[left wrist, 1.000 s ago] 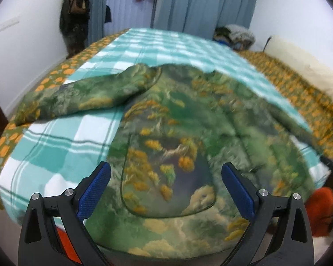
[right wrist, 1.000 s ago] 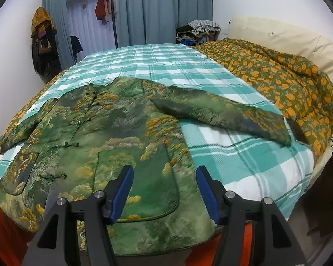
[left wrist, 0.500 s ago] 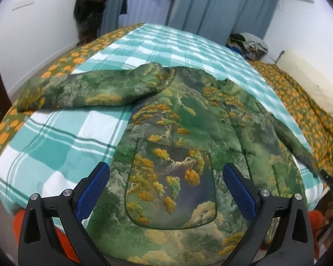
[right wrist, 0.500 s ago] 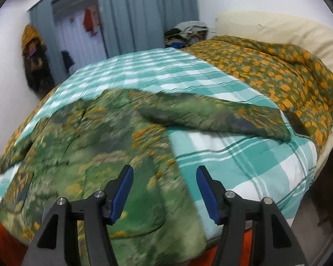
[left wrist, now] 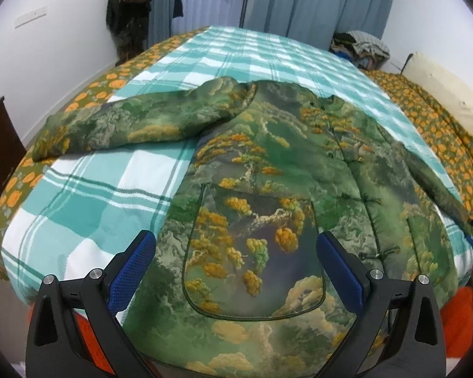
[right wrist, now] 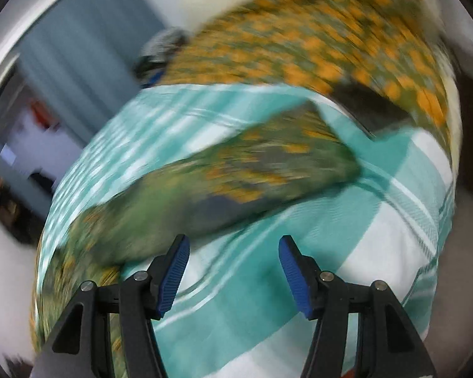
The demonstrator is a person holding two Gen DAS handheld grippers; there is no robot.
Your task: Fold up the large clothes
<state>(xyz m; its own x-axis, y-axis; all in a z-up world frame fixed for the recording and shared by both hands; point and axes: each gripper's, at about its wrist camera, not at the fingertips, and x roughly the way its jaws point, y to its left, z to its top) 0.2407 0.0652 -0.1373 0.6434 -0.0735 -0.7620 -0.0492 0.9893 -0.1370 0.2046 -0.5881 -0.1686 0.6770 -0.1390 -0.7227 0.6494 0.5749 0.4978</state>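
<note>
Jacket (left wrist: 277,195), green with orange trees, lay flat and face up on the checked blanket (left wrist: 88,201) of the bed, both sleeves spread outward. My left gripper (left wrist: 236,267) hung wide open above its lower pocket and held nothing. My right gripper (right wrist: 233,267), also open and empty, hovered near one sleeve (right wrist: 236,176); that view was blurred.

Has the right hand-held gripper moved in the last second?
Yes. The right hand-held gripper swung rightward: it pointed at the jacket's front pocket before, and now faces the plaid bedspread below the jacket sleeve, open and empty.
</note>
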